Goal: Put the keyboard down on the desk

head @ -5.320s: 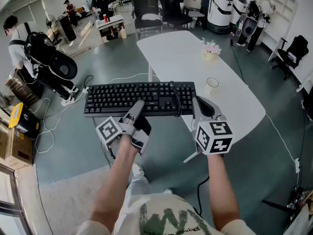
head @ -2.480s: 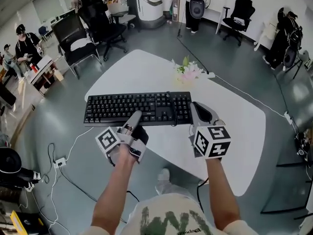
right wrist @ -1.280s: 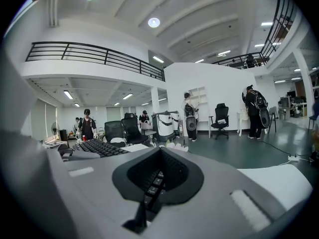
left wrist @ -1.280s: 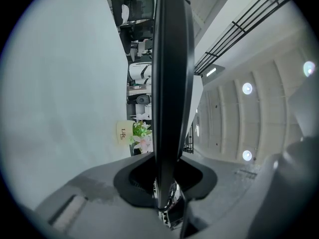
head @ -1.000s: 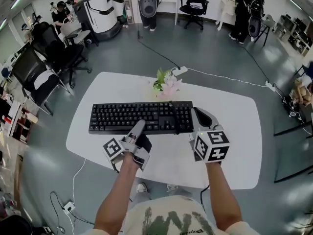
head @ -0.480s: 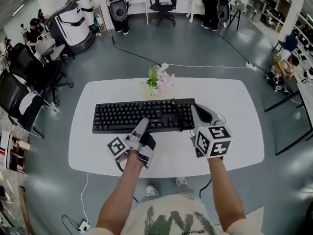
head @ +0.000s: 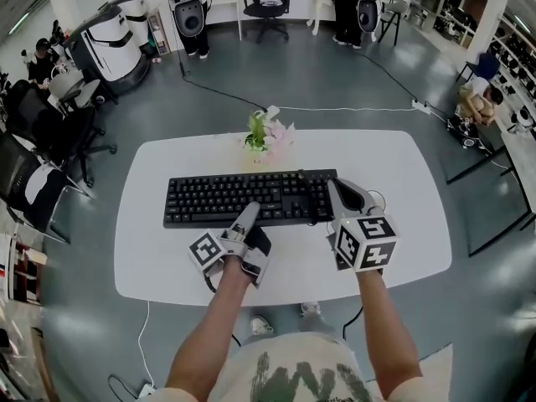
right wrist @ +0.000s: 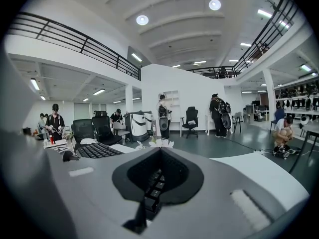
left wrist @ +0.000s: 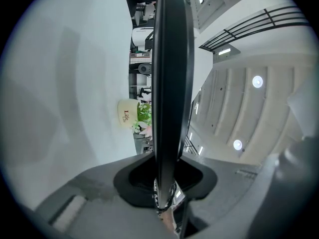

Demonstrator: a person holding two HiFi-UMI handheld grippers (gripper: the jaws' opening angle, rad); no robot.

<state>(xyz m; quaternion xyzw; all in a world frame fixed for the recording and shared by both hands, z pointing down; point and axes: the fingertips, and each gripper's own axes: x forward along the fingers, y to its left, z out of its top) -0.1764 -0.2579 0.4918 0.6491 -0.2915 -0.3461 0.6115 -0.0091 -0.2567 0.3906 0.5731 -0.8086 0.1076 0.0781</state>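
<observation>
Two grips | left gripper fingers clamped on keyboard | right gripper fingers clamped too

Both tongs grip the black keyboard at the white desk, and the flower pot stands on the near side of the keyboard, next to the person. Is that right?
No: the head view shows the flower pot beyond the keyboard, on the far side of the desk. The left tongs and right tongs do grip the keyboard.
</observation>
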